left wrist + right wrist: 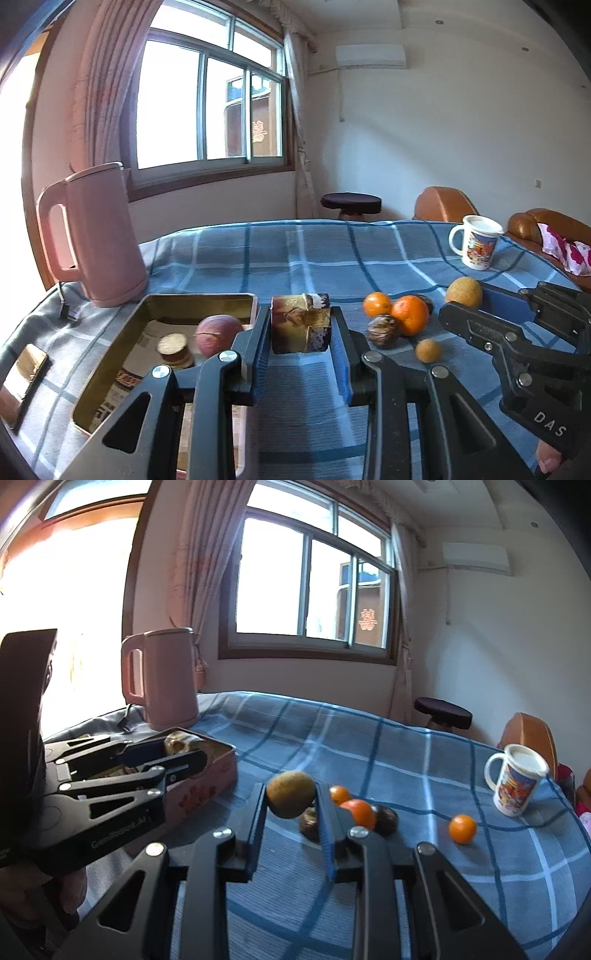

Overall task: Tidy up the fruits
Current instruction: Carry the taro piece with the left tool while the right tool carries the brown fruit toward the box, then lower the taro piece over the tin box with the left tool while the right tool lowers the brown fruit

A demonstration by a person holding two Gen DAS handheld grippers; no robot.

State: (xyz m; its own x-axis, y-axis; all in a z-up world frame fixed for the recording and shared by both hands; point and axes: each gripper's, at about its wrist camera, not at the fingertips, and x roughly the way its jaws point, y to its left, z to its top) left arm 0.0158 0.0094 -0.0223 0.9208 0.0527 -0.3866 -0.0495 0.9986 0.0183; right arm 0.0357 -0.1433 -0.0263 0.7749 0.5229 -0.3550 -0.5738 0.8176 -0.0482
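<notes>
My left gripper (300,325) is shut on a brown and gold wrapped block (301,323) held just right of an open gold tin (110,369). The tin holds a reddish apple (218,332), a round gold-lidded item (171,345) and papers. My right gripper (291,794) is shut on a yellow-brown round fruit (290,794), lifted above the blue checked cloth; it also shows in the left wrist view (463,292). On the cloth lie two oranges (410,314), a dark passion fruit (384,330) and a small yellow fruit (427,350). Another orange (461,829) lies apart.
A pink kettle (96,236) stands at the back left with its cord. A printed mug (478,242) stands at the back right. A phone (22,384) lies left of the tin. A stool (351,205) and brown sofa (443,205) are beyond the table.
</notes>
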